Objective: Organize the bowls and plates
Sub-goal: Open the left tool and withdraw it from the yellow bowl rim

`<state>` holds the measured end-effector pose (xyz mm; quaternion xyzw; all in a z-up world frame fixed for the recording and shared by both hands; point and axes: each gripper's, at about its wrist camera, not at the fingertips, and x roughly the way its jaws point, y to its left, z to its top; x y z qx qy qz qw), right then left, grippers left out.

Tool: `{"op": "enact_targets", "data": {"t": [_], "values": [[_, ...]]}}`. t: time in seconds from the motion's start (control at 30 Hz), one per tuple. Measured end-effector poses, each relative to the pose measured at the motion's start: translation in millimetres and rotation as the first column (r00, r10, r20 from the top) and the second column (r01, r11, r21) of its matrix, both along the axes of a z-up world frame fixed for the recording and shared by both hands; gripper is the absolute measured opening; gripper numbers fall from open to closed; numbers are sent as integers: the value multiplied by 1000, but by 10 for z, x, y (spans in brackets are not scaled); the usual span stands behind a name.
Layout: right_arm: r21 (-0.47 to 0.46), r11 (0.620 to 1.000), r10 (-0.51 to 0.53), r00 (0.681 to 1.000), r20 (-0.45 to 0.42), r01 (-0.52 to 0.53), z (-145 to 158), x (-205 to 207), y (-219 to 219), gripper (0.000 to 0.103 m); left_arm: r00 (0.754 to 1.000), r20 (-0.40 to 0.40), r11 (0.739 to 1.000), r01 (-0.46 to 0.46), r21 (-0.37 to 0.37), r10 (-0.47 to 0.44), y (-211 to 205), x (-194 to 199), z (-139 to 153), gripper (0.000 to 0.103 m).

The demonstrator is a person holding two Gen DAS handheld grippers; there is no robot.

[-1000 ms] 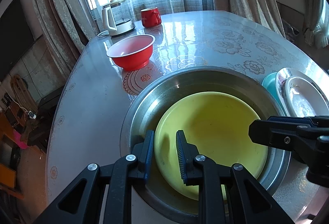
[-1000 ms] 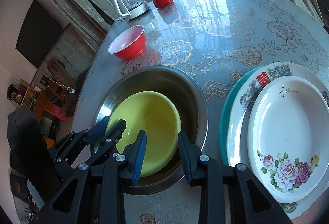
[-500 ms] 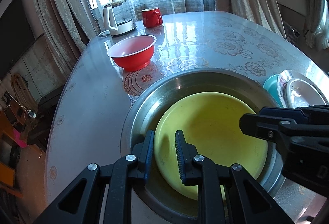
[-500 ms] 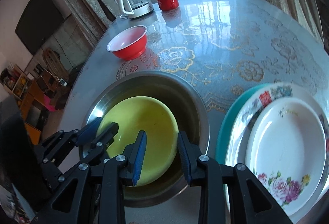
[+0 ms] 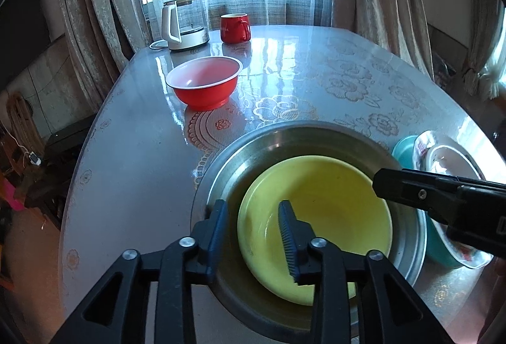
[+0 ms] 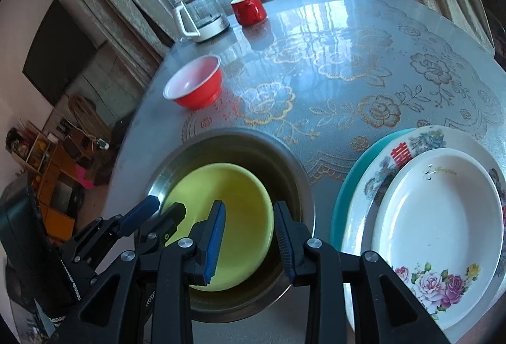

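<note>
Three stacked plates (image 6: 436, 217) sit beside the steel basin (image 6: 294, 182).

a red 囍 sign stands on the patterned plate (image 6: 411, 148); other lettering unreadable.

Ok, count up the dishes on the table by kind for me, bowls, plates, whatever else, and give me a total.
Bowls: 3 (red bowl, yellow bowl, steel bowl)
Plates: 3, stacked (teal plate, patterned plate, white plate)
Mugs: 1 (red mug)
Kettles: 1 (kettle)
Total: 8
</note>
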<state>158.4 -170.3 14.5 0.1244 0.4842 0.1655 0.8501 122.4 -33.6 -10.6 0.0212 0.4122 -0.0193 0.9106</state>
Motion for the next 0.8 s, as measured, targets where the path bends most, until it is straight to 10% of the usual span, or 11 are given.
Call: {"op": "enact_targets", "data": {"t": [0.8], "values": [[8,1000,-18,1000,-18,18,46,342,83,35,993,-12,982,-115,-148,114,501,197,196,72]]}}
